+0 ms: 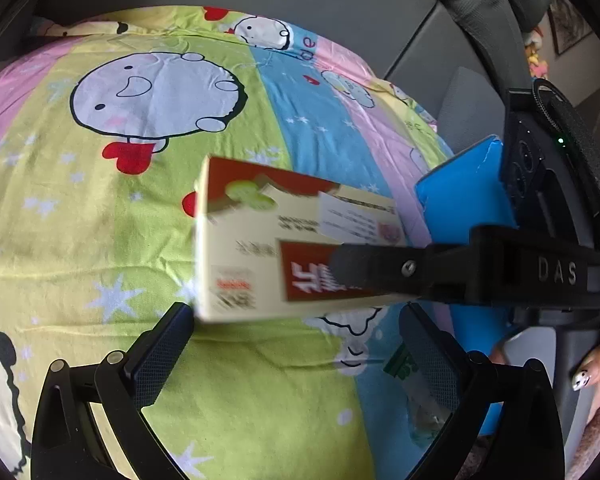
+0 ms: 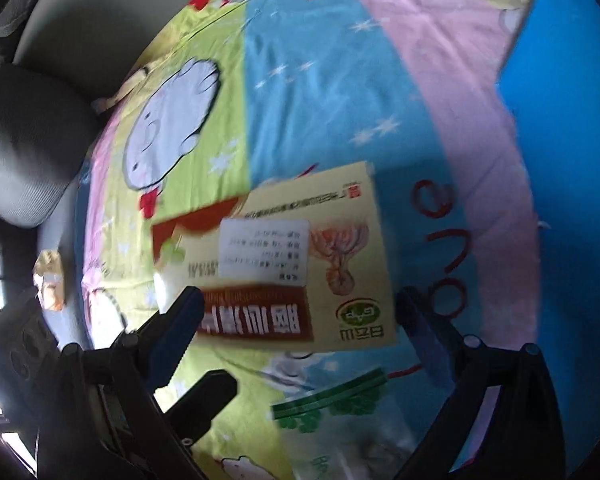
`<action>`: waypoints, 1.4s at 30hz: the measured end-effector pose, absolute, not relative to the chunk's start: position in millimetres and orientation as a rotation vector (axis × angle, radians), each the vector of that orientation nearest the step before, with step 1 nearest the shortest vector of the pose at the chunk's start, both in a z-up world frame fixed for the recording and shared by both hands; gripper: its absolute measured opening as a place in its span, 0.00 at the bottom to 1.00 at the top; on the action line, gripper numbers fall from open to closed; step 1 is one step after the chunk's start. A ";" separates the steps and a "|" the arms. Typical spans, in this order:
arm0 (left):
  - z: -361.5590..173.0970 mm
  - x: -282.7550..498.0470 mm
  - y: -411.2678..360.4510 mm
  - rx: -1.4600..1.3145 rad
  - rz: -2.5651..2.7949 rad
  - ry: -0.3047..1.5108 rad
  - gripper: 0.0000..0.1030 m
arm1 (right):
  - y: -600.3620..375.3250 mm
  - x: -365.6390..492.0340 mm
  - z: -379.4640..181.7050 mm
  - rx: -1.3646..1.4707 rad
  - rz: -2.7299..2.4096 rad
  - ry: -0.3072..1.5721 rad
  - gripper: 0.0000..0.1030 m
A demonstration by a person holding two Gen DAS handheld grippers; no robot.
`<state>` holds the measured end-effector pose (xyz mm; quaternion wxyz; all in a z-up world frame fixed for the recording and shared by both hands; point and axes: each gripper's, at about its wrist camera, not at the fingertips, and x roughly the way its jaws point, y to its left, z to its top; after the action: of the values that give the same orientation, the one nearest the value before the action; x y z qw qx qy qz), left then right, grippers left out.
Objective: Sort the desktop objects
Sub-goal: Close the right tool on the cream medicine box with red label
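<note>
Over the cartoon-print cloth point(image 1: 100, 216) the cream and red medicine box point(image 1: 260, 248) hangs in the air, and the left wrist view shows who has it: the right gripper point(image 1: 364, 270) reaches in from the right side, one black finger laid across the box's printed face, clamped on the carton near its red label. The box is blurred and tilts, its far end pointing toward the left of that view, clear of the fabric below.

The left gripper point(image 1: 296, 354) sits just under the box with its jaws spread wide, nothing between them; the tip of its left finger point(image 1: 160, 356) comes close to the carton's lower corner, though contact cannot be told.

From the right wrist view the same box point(image 2: 300, 252) fills the middle, its text upside down, a white sticker on top. The right gripper point(image 2: 300, 320) has its two fingers at either side of the near end of the carton.

A bright blue box point(image 1: 464, 216) stands at the right edge of the cloth, beside the right gripper's body, and it shows again as a blue wall point(image 2: 572, 160) on the right. A small green-printed packet point(image 2: 332, 404) lies flat on the cloth below the held carton. A hand with a painted nail point(image 1: 596, 368) peeks in at the lower right.
</note>
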<state>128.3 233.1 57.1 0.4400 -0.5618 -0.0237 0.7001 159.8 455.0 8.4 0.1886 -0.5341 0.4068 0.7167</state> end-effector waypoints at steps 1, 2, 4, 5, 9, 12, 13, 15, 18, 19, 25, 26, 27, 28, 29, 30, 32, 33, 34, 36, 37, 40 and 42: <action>56.7 127.0 231.7 -1.396 1.730 -0.068 0.99 | 450.4 157.1 8.2 -1.516 2.020 1.121 0.95; 56.2 125.1 230.2 -1.404 1.716 -0.080 0.99 | 445.3 153.6 8.2 -1.532 2.021 1.068 0.95; 57.4 121.9 225.8 -1.427 1.701 -0.093 0.99 | 436.9 149.3 7.6 -1.566 2.024 0.981 0.95; 58.4 121.5 224.5 -1.429 1.701 -0.082 0.99 | 435.1 148.5 8.0 -1.566 2.029 0.970 0.95; 66.4 118.9 220.7 -1.398 1.697 -0.053 0.99 | 441.0 152.0 8.8 -1.547 2.031 1.035 0.94; 71.1 112.3 219.1 -1.403 1.649 -0.101 0.99 | 452.2 161.5 10.3 -1.500 2.031 1.151 0.94; 73.0 109.6 218.8 -1.398 1.636 -0.121 0.99 | 456.2 165.4 11.9 -1.478 2.020 1.177 0.94; 74.5 103.5 219.4 -1.399 1.633 -0.142 0.99 | 463.5 173.2 15.5 -1.428 2.015 1.205 0.94; 69.2 90.6 222.4 -1.440 1.624 -0.191 0.99 | 467.4 176.7 17.0 -1.406 1.999 1.211 0.93; 65.5 86.4 223.9 -1.451 1.597 -0.228 0.99 | 468.0 176.8 16.3 -1.404 1.994 1.216 0.92; 40.2 73.3 224.2 -1.564 1.486 -0.425 0.98 | 471.3 175.0 11.0 -1.406 1.982 1.227 0.80; 40.5 73.0 223.3 -1.560 1.479 -0.431 0.98 | 471.7 175.2 11.0 -1.402 1.986 1.232 0.80; 39.5 72.8 223.3 -1.561 1.475 -0.432 0.98 | 471.8 175.2 10.3 -1.401 1.989 1.234 0.80; 38.9 72.8 223.0 -1.561 1.475 -0.437 0.97 | 471.5 174.5 8.9 -1.403 1.993 1.234 0.81; 39.0 72.8 223.0 -1.559 1.476 -0.441 0.97 | 470.9 174.4 8.2 -1.403 1.997 1.232 0.81; 39.8 73.9 223.3 -1.556 1.482 -0.437 0.97 | 470.0 173.8 7.8 -1.405 1.999 1.223 0.82; 41.4 78.6 227.2 -1.541 1.509 -0.398 0.92 | 466.3 172.3 8.7 -1.400 1.999 1.205 0.81; 43.6 81.5 228.2 -1.521 1.530 -0.370 0.87 | 463.8 171.1 8.2 -1.401 1.993 1.200 0.79; 44.3 82.9 228.1 -1.511 1.551 -0.349 0.85 | 461.9 169.5 7.6 -1.409 1.986 1.163 0.78; 41.2 80.1 225.3 -1.517 1.547 -0.367 0.82 | 459.6 168.0 8.7 -1.412 1.991 1.132 0.77; 40.3 78.8 224.2 -1.523 1.551 -0.362 0.80 | 460.4 167.9 8.4 -1.413 1.994 1.135 0.77; 42.6 79.6 224.9 -1.538 1.617 -0.285 0.62 | 461.6 169.4 8.3 -1.407 1.999 1.139 0.77; 44.4 82.0 227.6 -1.526 1.664 -0.220 0.54 | 460.7 168.9 9.2 -1.406 2.002 1.121 0.76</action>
<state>82.0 227.6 44.4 0.4227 -0.6097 -0.0877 0.6647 168.9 460.7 9.2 0.2233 -0.5094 0.4059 0.7252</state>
